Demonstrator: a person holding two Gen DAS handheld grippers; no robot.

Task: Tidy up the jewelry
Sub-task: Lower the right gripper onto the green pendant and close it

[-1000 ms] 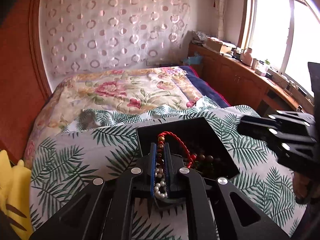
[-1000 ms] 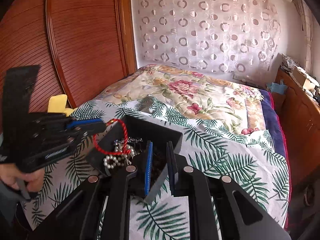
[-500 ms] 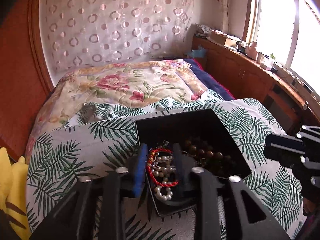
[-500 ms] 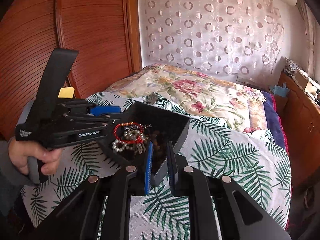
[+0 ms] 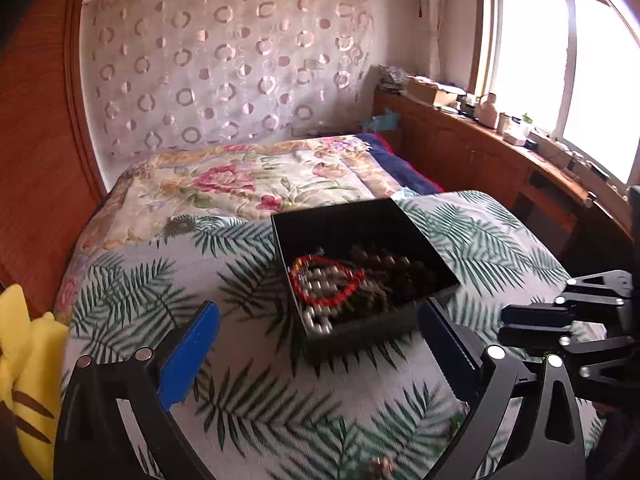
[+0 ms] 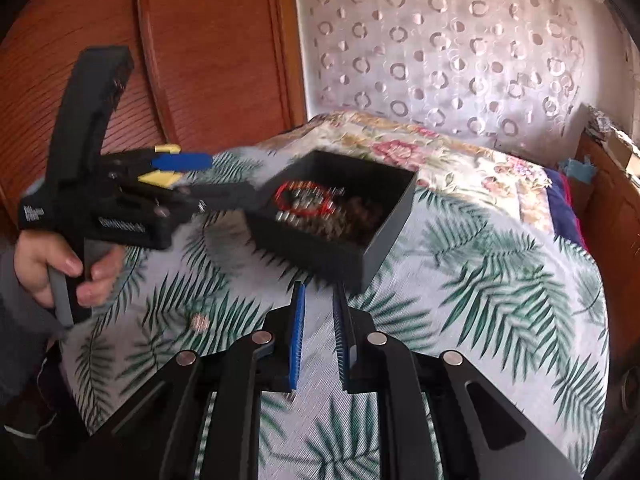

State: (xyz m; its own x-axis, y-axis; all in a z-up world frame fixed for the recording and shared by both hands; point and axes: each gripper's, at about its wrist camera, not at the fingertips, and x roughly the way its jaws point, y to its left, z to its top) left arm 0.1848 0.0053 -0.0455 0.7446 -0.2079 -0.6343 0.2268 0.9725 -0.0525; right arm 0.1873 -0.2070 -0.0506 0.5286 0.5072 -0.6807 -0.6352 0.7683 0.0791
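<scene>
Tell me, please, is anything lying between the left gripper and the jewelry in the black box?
Nothing visible does. The left gripper, its jaws opening with nothing between them, faces the black box across bare palm-leaf bedspread; the red cord bracelet and pearl beads lie uncovered inside.

We see daylight glare from the window (image 5: 568, 64) at 2 o'clock; motion blur throughout, fisheye bending and dark corners.

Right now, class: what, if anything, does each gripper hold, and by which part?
Nothing. The left gripper is opening, empty; the right gripper has narrow, empty jaws. The jewelry lies in the black box.
</scene>
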